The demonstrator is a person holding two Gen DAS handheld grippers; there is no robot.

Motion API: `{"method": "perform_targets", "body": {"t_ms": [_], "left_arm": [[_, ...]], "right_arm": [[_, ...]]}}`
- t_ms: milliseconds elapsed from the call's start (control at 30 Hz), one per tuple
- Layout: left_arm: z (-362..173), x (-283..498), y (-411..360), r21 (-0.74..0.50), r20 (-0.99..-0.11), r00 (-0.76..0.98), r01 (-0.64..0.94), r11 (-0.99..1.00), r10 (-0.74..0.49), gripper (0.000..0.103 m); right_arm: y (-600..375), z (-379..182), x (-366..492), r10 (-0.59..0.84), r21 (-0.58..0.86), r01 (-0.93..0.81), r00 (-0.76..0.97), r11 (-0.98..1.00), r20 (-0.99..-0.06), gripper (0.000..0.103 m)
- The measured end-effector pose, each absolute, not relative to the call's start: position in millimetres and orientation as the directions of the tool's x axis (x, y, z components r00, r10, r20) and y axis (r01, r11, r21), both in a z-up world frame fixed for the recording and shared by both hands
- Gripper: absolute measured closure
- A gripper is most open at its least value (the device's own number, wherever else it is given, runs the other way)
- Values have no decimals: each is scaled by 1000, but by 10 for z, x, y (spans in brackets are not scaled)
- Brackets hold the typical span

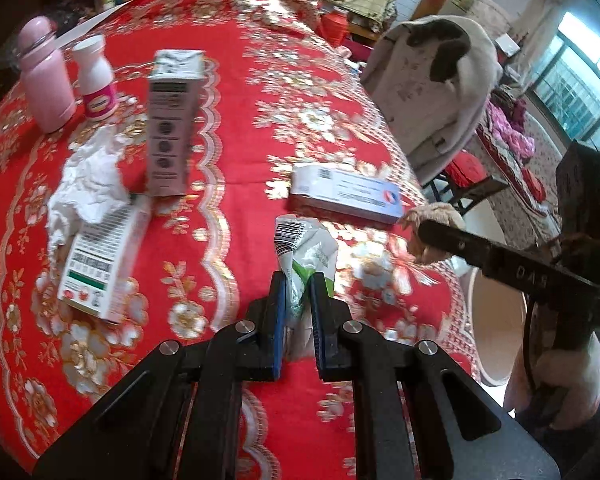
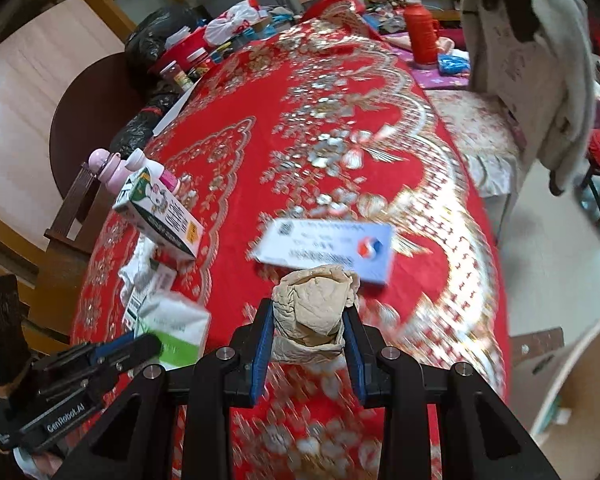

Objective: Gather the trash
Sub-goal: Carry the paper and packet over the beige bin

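Both jaws clamped: my left gripper [image 1: 298, 280] pinches a crushed green-and-white carton [image 1: 306, 252], my right gripper [image 2: 308, 320] a beige paper wad [image 2: 314, 300], lifted clear of the red tablecloth [image 1: 236, 120], presumably for binning.

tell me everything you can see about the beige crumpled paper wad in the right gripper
The beige crumpled paper wad is soft, wrinkled tissue-like paper, bunched into a lumpy roll with a folded, puffy top. It stands roughly upright between the blue pads of the right gripper, which press on both its sides, and it is lifted clear of the red floral tablecloth. Its top overlaps the near edge of the flat white and blue box in the right wrist view. In the left wrist view it shows as a fuzzy clump at the gripper's tip.
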State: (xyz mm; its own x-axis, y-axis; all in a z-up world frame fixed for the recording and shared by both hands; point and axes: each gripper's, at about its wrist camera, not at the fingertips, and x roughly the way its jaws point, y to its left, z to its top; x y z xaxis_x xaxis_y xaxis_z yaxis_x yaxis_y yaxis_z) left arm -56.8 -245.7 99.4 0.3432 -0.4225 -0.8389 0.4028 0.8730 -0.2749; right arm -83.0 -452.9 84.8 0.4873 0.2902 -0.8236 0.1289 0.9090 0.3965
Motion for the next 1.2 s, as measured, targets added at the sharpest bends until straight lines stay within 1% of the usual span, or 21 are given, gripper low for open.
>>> {"method": "perform_targets", "body": {"t_ms": [367,800,1200], "left_arm": [[1068,-958,-3182,-284,-825,303,507,814,-477,94],[1055,-1469,-4183,-321,-812,199,633,705,-548,94],[1044,-1870,-4916,-330,-810,118,718,612,-575,94]], "right_arm": [[-5176,942,-1564,212,375,247,505,893,-837,71],[-5991,1036,-2496,91,334,408,510,850,-856,71],[-6413,1095,-3121,9,300,502,502,811,-865,71]]}}
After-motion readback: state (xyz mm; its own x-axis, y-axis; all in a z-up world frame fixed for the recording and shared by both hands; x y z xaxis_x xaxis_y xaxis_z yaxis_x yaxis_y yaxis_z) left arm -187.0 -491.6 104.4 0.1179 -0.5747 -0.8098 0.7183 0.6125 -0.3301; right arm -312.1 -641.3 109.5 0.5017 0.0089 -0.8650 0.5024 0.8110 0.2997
